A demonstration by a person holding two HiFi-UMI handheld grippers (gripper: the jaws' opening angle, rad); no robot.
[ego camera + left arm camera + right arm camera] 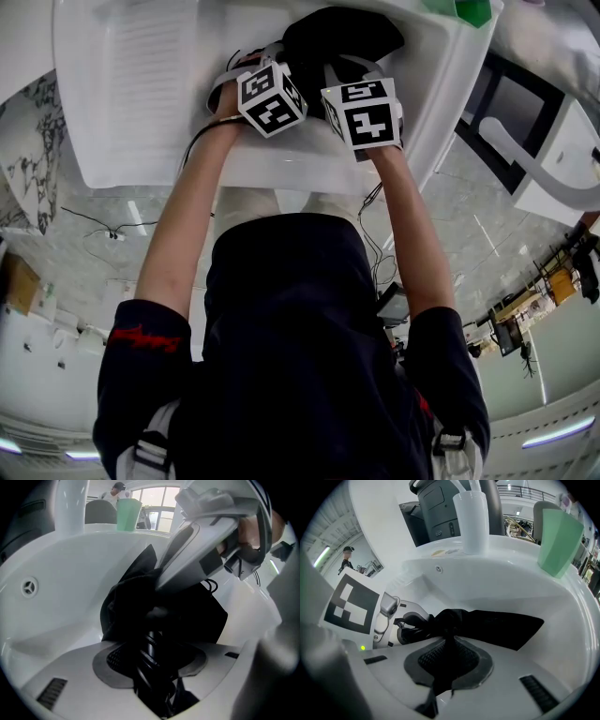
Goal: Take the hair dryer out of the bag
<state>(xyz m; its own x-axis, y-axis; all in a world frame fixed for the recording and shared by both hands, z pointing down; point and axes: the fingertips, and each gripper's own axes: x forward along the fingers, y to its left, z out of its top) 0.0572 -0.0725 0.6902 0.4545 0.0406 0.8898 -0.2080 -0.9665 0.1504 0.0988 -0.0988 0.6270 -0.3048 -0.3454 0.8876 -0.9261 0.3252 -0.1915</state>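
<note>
Basin [141,94]: left tool [154,665], right tool [447,660] slant toward bag [342,33].

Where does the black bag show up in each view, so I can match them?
Head view: black bag, top centre.
Left gripper view: centre.
Right gripper view: centre, stretching right.
Shared landmark: the white basin it lies in.

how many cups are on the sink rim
2: a white cup on the back rim of the sink, a green cup further right along it. Others may be hidden.
</note>
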